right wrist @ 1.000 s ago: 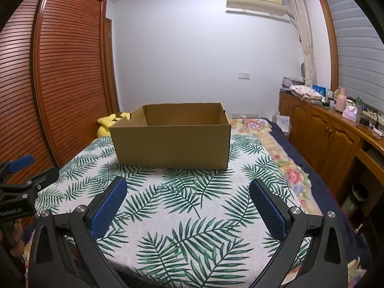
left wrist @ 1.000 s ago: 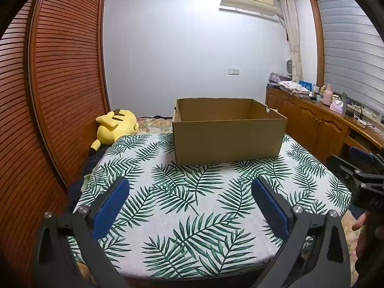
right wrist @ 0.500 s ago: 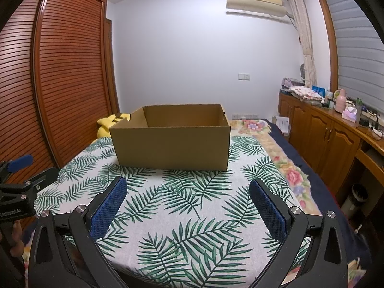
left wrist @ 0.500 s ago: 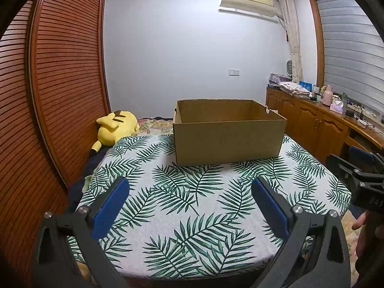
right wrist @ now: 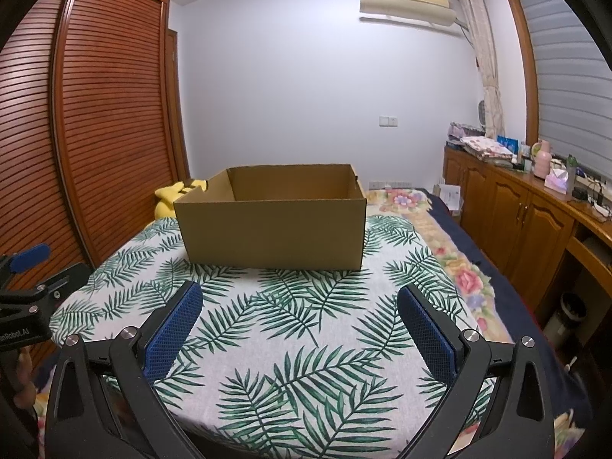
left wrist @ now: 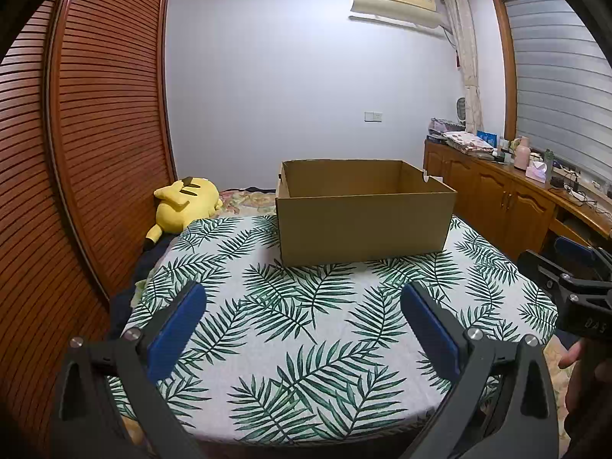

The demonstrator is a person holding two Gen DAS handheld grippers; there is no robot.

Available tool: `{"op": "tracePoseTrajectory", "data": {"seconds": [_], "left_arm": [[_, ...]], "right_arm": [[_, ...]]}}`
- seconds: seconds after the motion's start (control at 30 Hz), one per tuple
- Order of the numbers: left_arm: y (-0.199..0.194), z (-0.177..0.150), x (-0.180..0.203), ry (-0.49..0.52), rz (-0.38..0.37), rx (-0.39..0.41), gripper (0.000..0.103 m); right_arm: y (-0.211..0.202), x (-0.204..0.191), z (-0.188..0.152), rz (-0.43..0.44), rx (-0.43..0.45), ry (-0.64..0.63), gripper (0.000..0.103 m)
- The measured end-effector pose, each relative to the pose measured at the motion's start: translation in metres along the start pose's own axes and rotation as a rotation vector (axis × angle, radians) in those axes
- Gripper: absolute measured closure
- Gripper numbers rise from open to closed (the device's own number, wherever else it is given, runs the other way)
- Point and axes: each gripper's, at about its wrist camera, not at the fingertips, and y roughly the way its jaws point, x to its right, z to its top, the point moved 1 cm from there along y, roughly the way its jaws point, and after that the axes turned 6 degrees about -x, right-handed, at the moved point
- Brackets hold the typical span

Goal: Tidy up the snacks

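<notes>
Both black two-finger grippers with blue pads, the left gripper [left wrist: 302, 319] and right gripper [right wrist: 300, 315], hover spread and empty over the near edge of the palm-leaf-printed tabletop [left wrist: 306, 344], with the open brown cardboard box [left wrist: 363, 222] straight ahead toward the far edge, no snacks showing, neither gripper clearly nearer.

The left gripper [left wrist: 302, 306] is held level with its jaws spread wide, nothing between the blue pads [left wrist: 174, 331]. The right gripper [right wrist: 300, 306] is posed the same way, wide apart and empty. At the frame edge, what looks like a fingertip [left wrist: 570, 355] shows beneath the right gripper's body.
</notes>
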Motion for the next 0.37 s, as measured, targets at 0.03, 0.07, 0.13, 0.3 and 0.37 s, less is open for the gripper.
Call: {"op": "tracePoseTrajectory", "data": {"seconds": [0.03,0.07,0.13,0.3,0.37], "left_arm": [[-0.0001,-0.0001,0.0,0.0,-0.001,0.001,0.001],[0.0001,0.0001,0.0,-0.001,-0.001,0.001,0.001],[0.0,-0.0001,0.0,0.0,0.0,0.001,0.001],[0.0003,-0.0001,0.0,0.0,-0.001,0.0,0.001],[-0.0003,-0.0003,0.0003,-0.001,0.001,0.0,0.0]], "right_arm": [[0.0,0.0002,0.0,0.0,0.0,0.0,0.0],[0.0,0.0,0.0,0.0,0.0,0.0,0.0],[-0.0001,0.0003,-0.0001,0.0,0.0,-0.001,0.0],[0.0002,0.0008,-0.0013,0.001,-0.001,0.002,0.0],[0.0003,0.0011,-0.0015,0.0,-0.001,0.002,0.0]]}}
